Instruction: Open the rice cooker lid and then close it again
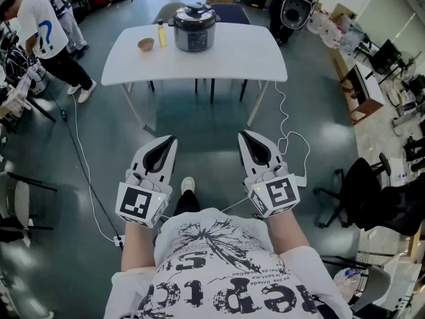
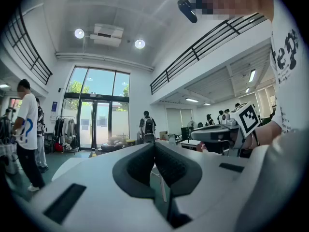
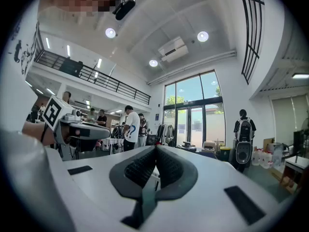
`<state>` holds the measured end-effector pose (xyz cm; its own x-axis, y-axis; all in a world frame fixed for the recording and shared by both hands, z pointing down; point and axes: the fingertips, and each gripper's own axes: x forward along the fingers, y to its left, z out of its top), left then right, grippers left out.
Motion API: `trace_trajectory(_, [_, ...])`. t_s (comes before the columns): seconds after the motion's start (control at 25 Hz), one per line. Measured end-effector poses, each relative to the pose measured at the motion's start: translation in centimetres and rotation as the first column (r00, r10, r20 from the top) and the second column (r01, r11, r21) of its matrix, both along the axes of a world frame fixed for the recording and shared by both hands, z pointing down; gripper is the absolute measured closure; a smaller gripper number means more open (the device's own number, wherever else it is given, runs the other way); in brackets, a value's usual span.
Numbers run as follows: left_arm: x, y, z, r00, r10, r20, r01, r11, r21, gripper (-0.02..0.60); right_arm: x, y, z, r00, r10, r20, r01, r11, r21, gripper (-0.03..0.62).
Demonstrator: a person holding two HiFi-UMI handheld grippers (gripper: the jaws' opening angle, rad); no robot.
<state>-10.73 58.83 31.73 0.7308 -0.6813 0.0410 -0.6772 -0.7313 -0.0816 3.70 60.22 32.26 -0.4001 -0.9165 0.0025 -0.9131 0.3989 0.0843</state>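
Well beyond the fingers (image 1: 159, 155), rice cooker (image 1: 194, 26).

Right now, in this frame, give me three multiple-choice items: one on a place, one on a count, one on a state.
1. Where does the rice cooker stand?
A) on the floor
B) on the white table, near its far edge
C) on an office chair

2. How many things stand on the table?
A) one
B) three
C) five

3. How are the left gripper and the right gripper?
A) both shut and empty
B) both wide open
C) one open, one shut

Key:
1 B: the head view shows the cooker on the tabletop, on the side away from the person.
2 B: a brown bowl, a yellow bottle and the cooker.
3 A: each gripper view shows its pads together with nothing between them.
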Motion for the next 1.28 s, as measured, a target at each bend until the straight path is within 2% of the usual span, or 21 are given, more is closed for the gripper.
trace_trajectory(0.4, [0.3,0.9,0.3,1.000,-0.006,-0.029,0.006,1.000,-0.005,0.569,0.5,0.8,0.8,1.000,-0.014,0.024,0.015,1.000,-0.007,0.582])
trace_trajectory(0.56, [0.4,1.4,0.6,1.000,-0.008,-0.025,0.008,1.000,-0.010,0.569,0.5,1.3,0.7,0.998,-0.013,0.062,0.013,1.000,0.000,0.580])
trace_trajectory(0.6, [0.4,1.5,0.6,1.000,-0.008,-0.026,0.007,1.000,-0.011,0.568,0.4,1.4,0.5,0.997,-0.023,0.073,0.023,1.000,0.010,0.534])
trace_trajectory(0.64, [0.5,1.5,0.6,1.000,-0.007,-0.025,0.007,1.000,-0.012,0.569,0.2,1.3,0.4,0.995,-0.043,0.085,0.041,0.999,0.017,0.343])
trace_trajectory(0.68, [0.6,1.4,0.6,1.000,-0.007,-0.024,0.007,1.000,-0.013,0.569,0.0,1.1,0.3,0.994,-0.058,0.096,0.057,0.998,0.022,0.127])
trace_trajectory(0.72, [0.7,1.4,0.7,1.000,-0.006,-0.021,0.006,1.000,-0.014,0.569,0.0,0.9,0.3,0.993,-0.061,0.101,0.059,0.998,0.025,0.064])
trace_trajectory(0.8, [0.9,1.2,1.0,1.000,-0.002,-0.010,0.002,1.000,-0.016,0.568,0.4,0.3,0.6,0.995,-0.042,0.091,0.040,0.999,0.025,0.007])
trace_trajectory(0.84, [1.0,1.0,1.1,1.000,0.001,-0.004,-0.001,1.000,-0.016,0.569,0.7,-0.1,0.7,0.996,-0.032,0.085,0.030,0.999,0.023,-0.002])
trace_trajectory(1.04, [0.5,-2.2,1.1,1.000,-0.003,0.006,0.003,1.000,-0.010,0.569,1.4,-3.4,0.9,0.994,0.013,0.107,-0.014,1.000,0.006,-0.003])
trace_trajectory(1.28, [0.3,-11.0,1.7,1.000,0.018,-0.010,-0.018,1.000,-0.015,0.569,1.4,-11.9,1.4,0.992,0.066,0.106,-0.064,0.998,-0.021,-0.003])
